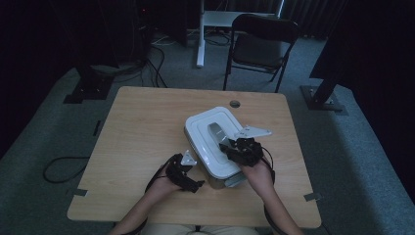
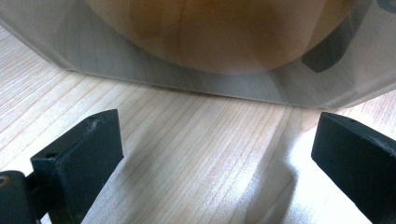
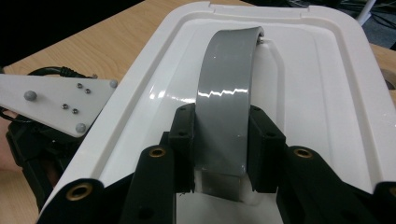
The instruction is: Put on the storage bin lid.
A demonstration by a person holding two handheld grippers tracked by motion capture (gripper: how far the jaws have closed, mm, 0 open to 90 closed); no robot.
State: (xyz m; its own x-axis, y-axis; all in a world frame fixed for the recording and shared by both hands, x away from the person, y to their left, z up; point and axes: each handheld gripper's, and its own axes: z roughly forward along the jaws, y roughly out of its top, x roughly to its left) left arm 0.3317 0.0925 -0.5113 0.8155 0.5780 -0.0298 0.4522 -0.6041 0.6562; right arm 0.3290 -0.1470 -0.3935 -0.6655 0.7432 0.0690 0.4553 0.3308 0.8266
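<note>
Black jaws of the right tongs (image 3: 219,140) stand nearest in the right gripper view, clamped on both edges of a grey arched handle (image 3: 227,93) that rises from the white lid (image 3: 317,93) of a box. That handle runs lengthwise along the lid, away from the jaws toward the far rim, and the same view shows the lid's stepped recess, which the high view renders too small to read.

From above, the box (image 1: 215,139) lies near the middle of the desk (image 1: 142,127), slightly right of centre, its long axis slanted from near right to far left, with the handle (image 1: 216,132) following that axis. The right tongs (image 1: 230,147) reach onto the lid's near end from the right hand (image 1: 257,174).

Just left of the box's near end rest the left tongs (image 1: 193,182), low on the desk and pointing toward the box's side. In the left gripper view their jaws stand wide apart with bare wood between them, and the box's shiny wall (image 2: 93,51) fills the far part, mirroring the wood grain; that reflective side is not legible from above. The grey three-cornered plate (image 3: 56,102) of the left tongs shows at the left of the right gripper view, beside the lid.

Beyond the desk stands a dark folding chair (image 1: 262,46) on grey carpet.
</note>
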